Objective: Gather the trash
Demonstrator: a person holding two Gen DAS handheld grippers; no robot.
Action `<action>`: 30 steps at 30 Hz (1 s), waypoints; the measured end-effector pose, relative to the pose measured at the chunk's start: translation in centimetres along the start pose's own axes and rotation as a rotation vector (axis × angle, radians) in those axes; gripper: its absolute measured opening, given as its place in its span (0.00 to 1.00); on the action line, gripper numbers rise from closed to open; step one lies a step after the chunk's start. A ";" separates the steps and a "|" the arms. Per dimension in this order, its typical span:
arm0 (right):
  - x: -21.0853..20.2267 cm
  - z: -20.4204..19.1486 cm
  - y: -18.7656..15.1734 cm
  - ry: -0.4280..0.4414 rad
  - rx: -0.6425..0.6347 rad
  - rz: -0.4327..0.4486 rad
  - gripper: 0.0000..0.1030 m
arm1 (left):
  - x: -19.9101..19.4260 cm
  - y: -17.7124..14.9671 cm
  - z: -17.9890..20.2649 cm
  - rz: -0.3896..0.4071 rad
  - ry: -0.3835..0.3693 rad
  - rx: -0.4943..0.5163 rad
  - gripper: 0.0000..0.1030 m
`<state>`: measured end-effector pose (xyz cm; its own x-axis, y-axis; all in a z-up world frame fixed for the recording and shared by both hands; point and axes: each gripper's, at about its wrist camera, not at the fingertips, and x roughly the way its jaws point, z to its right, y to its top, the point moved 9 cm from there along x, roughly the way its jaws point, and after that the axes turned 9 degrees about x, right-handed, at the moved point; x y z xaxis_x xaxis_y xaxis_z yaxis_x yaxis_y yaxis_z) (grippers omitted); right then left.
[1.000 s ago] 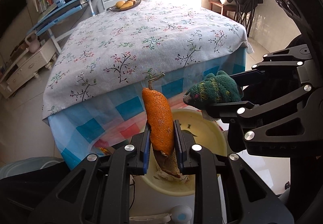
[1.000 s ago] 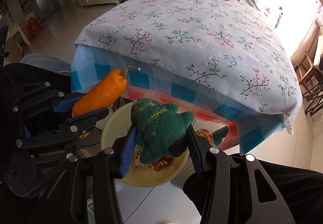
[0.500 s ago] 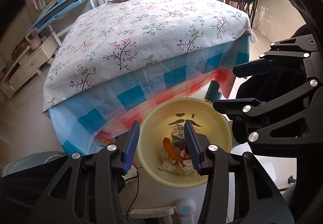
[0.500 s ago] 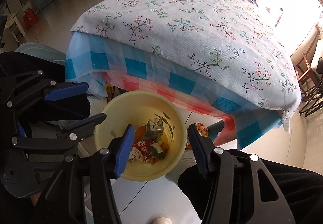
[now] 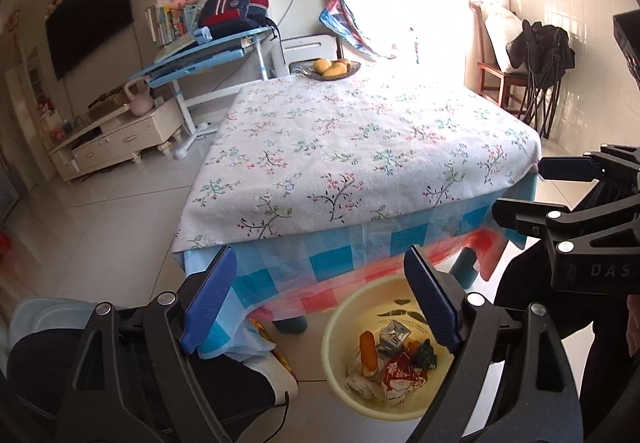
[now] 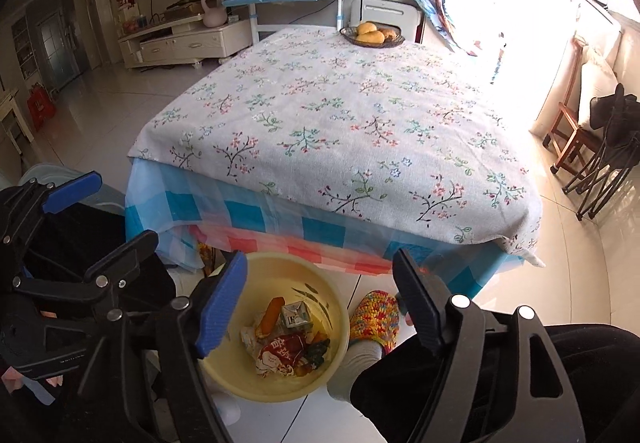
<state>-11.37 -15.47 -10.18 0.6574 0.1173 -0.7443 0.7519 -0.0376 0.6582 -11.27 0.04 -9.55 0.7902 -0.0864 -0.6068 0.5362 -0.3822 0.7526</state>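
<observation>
A yellow basin [image 5: 335,327] [image 6: 260,383] stands on the floor by the table's near edge. In it lie an orange peel [image 5: 367,353] [image 6: 272,313], a green knitted piece [image 5: 426,353] [image 6: 318,351], a small carton [image 5: 394,335] and a red wrapper [image 6: 280,353]. My left gripper [image 5: 318,275] hangs above the basin, its jaws opening with nothing between them. My right gripper [image 6: 320,271] hovers beside it, jaws also opening and empty. Each gripper shows at the edge of the other's view: the right gripper [image 5: 520,191] and the left gripper [image 6: 100,203].
The table under a floral cloth [image 5: 360,147] [image 6: 340,115] carries a dish of fruit [image 5: 331,68] [image 6: 372,33] at its far edge. A person's foot in a colourful slipper [image 6: 374,317] rests beside the basin. A chair with a black bag [image 5: 536,47] stands at the right.
The left gripper let go of the orange peel and the right of the green knitted piece; both now lie in the basin. Both jaws spread wider and both grippers rose.
</observation>
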 end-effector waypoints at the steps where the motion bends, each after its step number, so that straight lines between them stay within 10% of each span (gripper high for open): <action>1: -1.0 0.2 0.7 -0.010 0.010 0.050 0.71 | -0.7 0.7 -0.4 0.029 0.012 -0.018 0.83; 10: -8.7 1.5 3.1 -0.089 0.105 0.384 0.88 | -5.7 4.4 -1.9 0.182 0.087 -0.101 0.93; 30: -10.1 0.6 1.9 -0.107 0.071 0.434 0.93 | -5.8 4.3 -1.8 0.177 0.075 -0.152 0.93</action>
<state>-16.58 -17.37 -1.45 0.9113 -0.0271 -0.4108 0.4043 -0.1291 0.9055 -13.05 0.61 -2.33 0.8927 -0.0688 -0.4454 0.4212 -0.2244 0.8788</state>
